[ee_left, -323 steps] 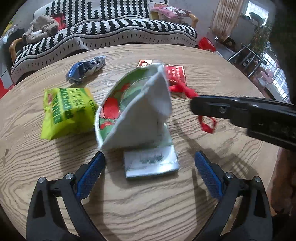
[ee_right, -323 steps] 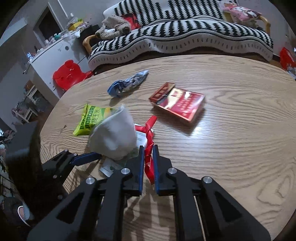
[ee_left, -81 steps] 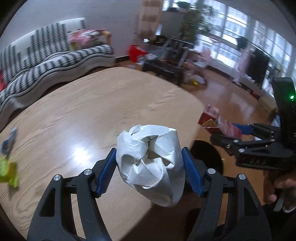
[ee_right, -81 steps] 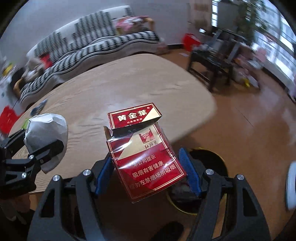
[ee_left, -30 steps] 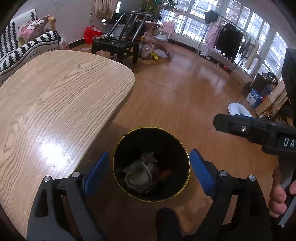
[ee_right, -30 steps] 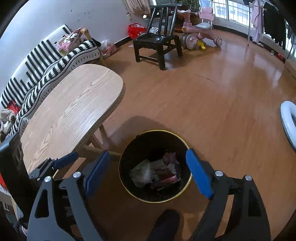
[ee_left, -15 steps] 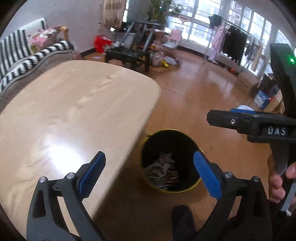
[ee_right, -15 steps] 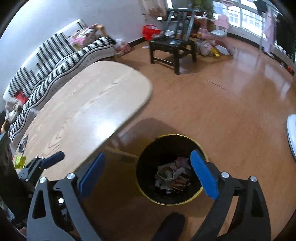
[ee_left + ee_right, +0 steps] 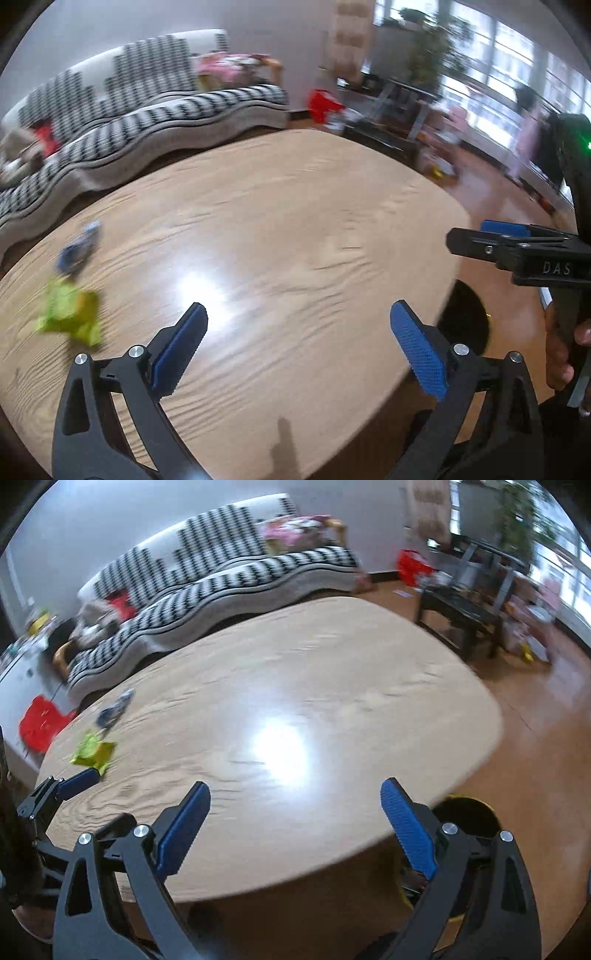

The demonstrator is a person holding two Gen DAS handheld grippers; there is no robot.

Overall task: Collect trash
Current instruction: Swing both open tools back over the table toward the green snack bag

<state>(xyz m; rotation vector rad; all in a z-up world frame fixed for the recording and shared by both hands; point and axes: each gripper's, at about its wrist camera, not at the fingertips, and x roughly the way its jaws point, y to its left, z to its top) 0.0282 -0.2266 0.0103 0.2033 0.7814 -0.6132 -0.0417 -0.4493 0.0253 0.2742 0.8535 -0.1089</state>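
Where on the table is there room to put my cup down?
Most of the wooden table is bare: the whole middle and the end nearest the black chair. Only the far left end is taken, by the green snack bag and the crumpled blue wrapper just behind it. Both the left gripper and right gripper hang open and empty.

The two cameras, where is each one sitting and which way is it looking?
Left wrist view: on the left gripper, looking across the wooden table to the striped sofa; its own open blue fingers, the right gripper and a hand show.
Right wrist view: on the right gripper, same way; its open fingers and the left gripper show.
Shared: table, sofa, green packet, blue wrapper, black bin.
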